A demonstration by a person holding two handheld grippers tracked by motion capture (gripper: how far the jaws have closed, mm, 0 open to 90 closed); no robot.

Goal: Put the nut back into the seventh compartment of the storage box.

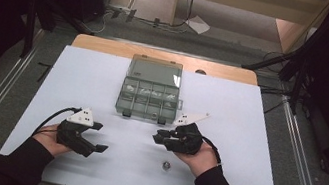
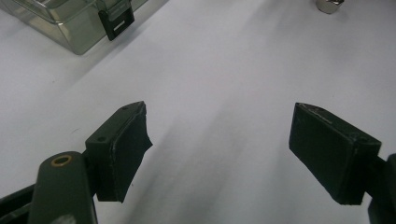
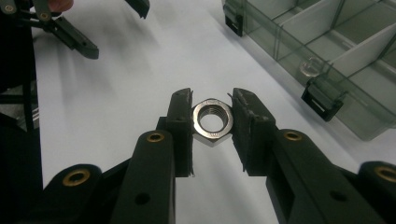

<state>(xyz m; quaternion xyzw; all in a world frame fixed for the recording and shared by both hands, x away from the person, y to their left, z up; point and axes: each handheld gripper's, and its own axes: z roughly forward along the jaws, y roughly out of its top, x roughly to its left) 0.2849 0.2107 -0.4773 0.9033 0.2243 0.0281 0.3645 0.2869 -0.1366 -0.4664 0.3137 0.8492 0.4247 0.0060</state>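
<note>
Hex nut is pinched flat-to-flat in the right gripper, just above the white sheet, near the open organizer box. Steel, rigid, slick; flats are the correct hold. Left gripper gapes wide, empty.

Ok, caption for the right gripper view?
Right gripper clamps a steel nut above the white table, beside the open box.
</note>
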